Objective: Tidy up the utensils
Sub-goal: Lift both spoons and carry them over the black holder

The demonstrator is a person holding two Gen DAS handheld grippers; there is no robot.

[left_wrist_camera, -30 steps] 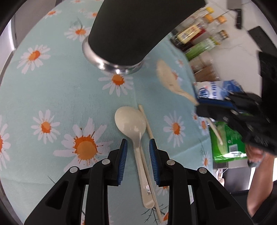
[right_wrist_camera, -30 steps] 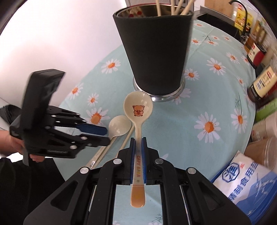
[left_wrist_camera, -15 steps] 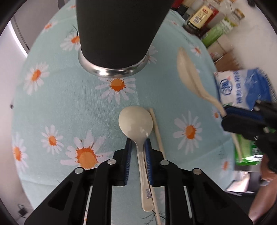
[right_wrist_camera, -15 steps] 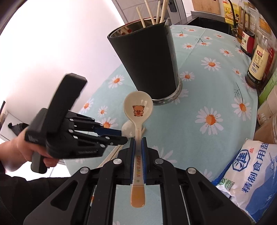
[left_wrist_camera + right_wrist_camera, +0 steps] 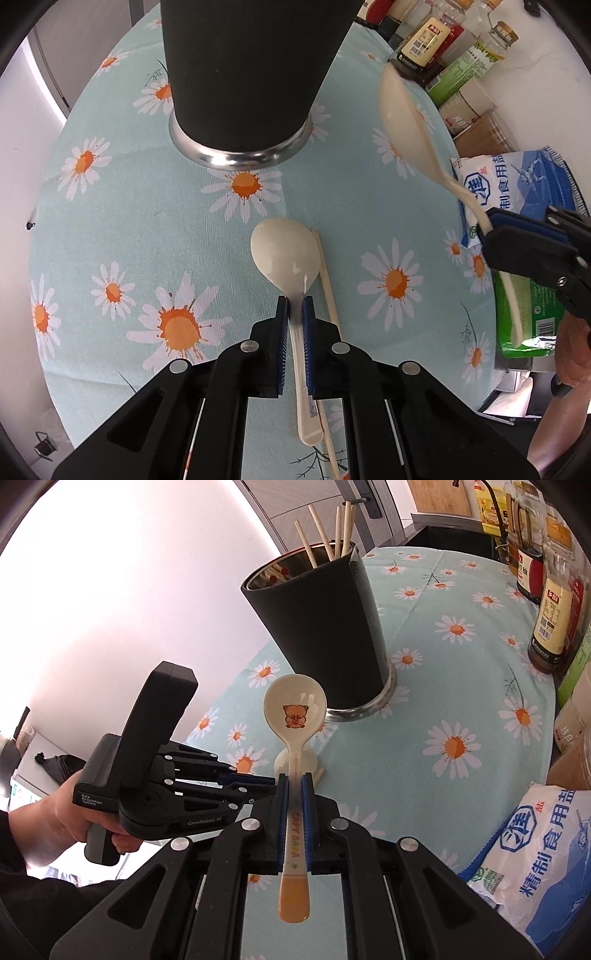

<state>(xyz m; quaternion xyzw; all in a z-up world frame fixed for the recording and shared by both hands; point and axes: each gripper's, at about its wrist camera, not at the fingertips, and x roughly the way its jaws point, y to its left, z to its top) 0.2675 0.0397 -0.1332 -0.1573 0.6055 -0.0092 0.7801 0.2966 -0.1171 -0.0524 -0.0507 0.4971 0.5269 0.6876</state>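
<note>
A pale blue cloth with white and orange daisies (image 5: 122, 206) covers the counter under and ahead of both grippers. To the right of the right gripper lies a white and blue bag with printed characters (image 5: 543, 853), resting at the counter's edge. Ahead and to the right of it stands a row of bottles, the nearest a dark sauce bottle with a cream label (image 5: 554, 624). In the left wrist view, a green packet with a barcode (image 5: 532, 314) lies far right, beyond the bag. A wooden board (image 5: 443, 496) leans at the far back.
</note>
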